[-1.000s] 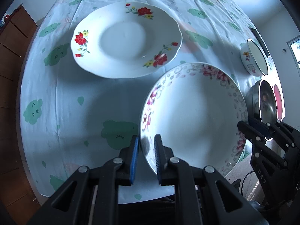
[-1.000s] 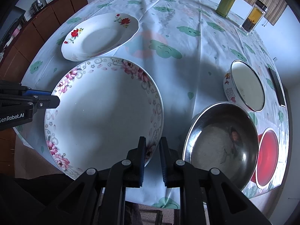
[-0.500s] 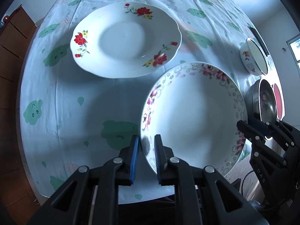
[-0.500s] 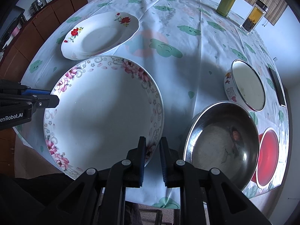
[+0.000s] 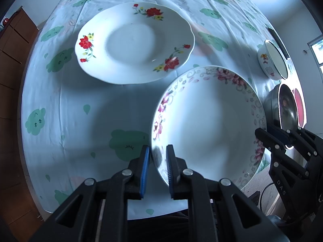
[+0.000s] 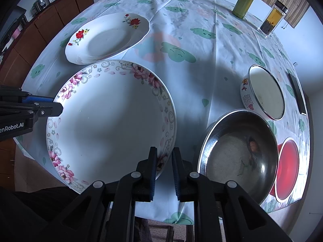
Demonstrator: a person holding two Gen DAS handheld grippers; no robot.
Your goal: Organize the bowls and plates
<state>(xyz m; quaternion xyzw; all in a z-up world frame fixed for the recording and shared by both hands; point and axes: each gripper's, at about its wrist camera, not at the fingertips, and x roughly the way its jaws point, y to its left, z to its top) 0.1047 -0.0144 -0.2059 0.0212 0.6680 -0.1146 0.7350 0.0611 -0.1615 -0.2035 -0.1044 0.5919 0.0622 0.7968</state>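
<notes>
A large white plate with a pink flower rim is held by both grippers above the table's near edge. My left gripper is shut on its left rim. My right gripper is shut on its right rim. The left gripper also shows in the right wrist view, the right gripper in the left wrist view. A white plate with red flowers lies on the table beyond it. A steel bowl, a white enamel bowl and a red bowl stand to the right.
The table has a pale cloth with green clouds. A green canister and a glass jar stand at the far edge. A dark flat object lies at the right edge. A wooden cabinet stands to the left.
The pink-rimmed plate has shifted slightly in both views; both grippers keep their hold on it. Nothing else has moved.
</notes>
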